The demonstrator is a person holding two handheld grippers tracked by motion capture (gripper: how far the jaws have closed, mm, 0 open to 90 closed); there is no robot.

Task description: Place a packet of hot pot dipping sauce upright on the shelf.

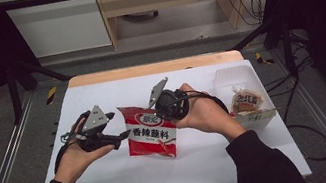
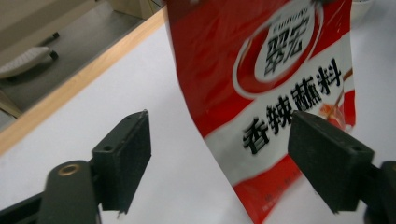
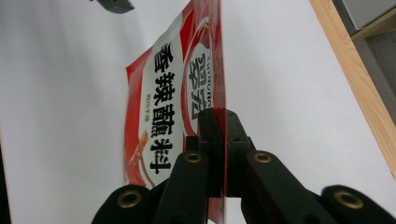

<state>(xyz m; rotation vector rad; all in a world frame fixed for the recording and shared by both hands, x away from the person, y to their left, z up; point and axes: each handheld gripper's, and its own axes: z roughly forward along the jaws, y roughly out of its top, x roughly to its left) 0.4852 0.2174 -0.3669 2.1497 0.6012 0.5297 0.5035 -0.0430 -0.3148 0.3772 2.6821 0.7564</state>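
A clear plastic tub (image 1: 233,79) stands at the right edge of the white table (image 1: 115,176), a wrapped bun (image 1: 246,100) inside it.

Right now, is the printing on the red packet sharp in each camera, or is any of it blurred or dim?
High view: dim surroundings, brightly lit white table, packet small but its big characters legible. Left gripper view: packet close, print slightly soft, left tool open beside its lower corner. Right gripper view: characters crisp, packet seen edge-on and foreshortened, right tool shut on its edge.

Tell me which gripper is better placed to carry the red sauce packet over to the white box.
Right. The right gripper already pinches the red packet, nearer the white box; the left gripper is open.
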